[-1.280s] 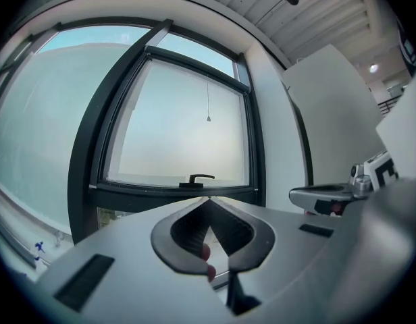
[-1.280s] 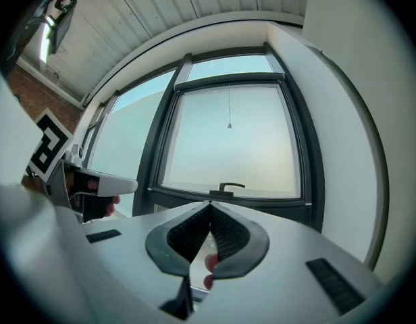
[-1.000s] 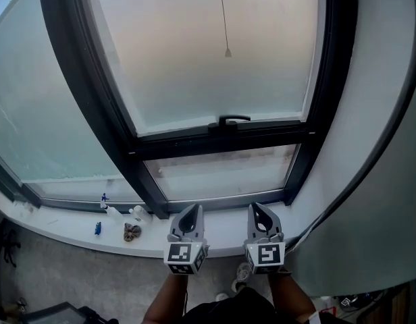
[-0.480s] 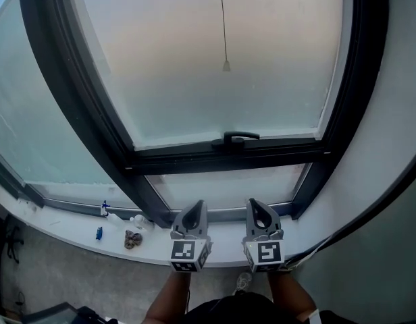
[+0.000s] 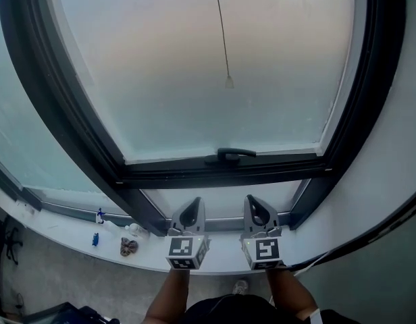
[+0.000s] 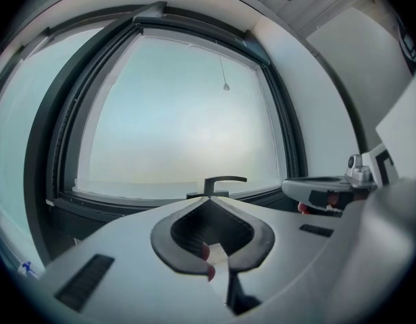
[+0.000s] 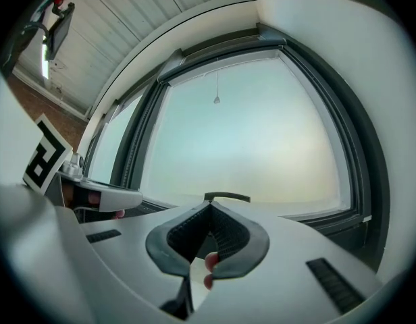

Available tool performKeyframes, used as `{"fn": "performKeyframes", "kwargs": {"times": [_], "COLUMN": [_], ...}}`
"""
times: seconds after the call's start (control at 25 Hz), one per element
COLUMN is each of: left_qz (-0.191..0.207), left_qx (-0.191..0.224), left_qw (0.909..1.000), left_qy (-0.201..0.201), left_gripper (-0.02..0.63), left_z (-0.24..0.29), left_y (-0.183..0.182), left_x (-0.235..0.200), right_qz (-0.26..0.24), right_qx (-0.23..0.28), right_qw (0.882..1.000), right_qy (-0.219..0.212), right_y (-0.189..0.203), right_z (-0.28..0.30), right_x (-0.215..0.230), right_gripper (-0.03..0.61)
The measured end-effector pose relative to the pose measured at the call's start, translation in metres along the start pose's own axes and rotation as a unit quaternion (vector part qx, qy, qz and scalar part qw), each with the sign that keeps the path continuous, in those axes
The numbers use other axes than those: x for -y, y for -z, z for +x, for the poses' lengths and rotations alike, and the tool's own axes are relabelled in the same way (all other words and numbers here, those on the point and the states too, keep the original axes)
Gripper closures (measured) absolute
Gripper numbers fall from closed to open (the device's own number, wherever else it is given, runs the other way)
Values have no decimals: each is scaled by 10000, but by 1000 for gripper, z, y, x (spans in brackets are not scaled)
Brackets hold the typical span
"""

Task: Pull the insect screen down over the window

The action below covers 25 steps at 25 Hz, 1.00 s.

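A thin pull cord ending in a small bead (image 5: 229, 82) hangs in front of the frosted pane of the dark-framed window (image 5: 86, 147). The bead also shows high up in the left gripper view (image 6: 225, 86) and the right gripper view (image 7: 216, 100). Below it a black window handle (image 5: 228, 154) sits on the lower bar. My left gripper (image 5: 192, 206) and right gripper (image 5: 254, 204) are side by side over the sill, both pointing at the window, well below the bead. Both are shut with nothing between their jaws. No screen fabric shows over the glass.
The white sill (image 5: 66, 229) holds a small blue item (image 5: 95, 239), a white bottle (image 5: 135, 230) and a brownish lump (image 5: 129, 247) at the left. A white wall (image 5: 397, 154) and a dark cable (image 5: 370, 238) flank the window on the right.
Both grippers have moved together closer to the window. The window fills more of the head view, and the cord's bead sits lower in it.
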<state>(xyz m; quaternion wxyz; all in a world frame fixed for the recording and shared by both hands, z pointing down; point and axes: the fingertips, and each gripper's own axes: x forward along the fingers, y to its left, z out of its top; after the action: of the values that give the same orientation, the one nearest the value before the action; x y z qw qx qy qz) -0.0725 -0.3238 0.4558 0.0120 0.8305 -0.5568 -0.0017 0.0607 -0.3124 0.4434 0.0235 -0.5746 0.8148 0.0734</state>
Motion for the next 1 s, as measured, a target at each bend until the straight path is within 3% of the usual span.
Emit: {"fn": "performKeyframes", "kwargs": {"times": [0.32,0.56,0.84,1.0], "left_qz": [-2,362,871,1761], "left_qx": [184,303,770,1050], "left_qw": [9997,9988,9931,9784], "left_qy": [-153,-153,-123,-265], "left_gripper": [612,612,612,612], "left_z": [38,56,72,76], "left_y": [-22,-42,-91,-122], "left_x": [-4,-11,-31,-41], "right_qz": [53,-89,-937,-1920], "right_qx": [63,78,593,646], "right_qw": [9999,9999,9938,9792], "right_qy": [-77,-92,-90,-78], "right_y": [0,-11,-65,-94], "right_z": [29,52,80,92], "right_x": [27,31,32,30], "right_gripper": [575,575,577,575]}}
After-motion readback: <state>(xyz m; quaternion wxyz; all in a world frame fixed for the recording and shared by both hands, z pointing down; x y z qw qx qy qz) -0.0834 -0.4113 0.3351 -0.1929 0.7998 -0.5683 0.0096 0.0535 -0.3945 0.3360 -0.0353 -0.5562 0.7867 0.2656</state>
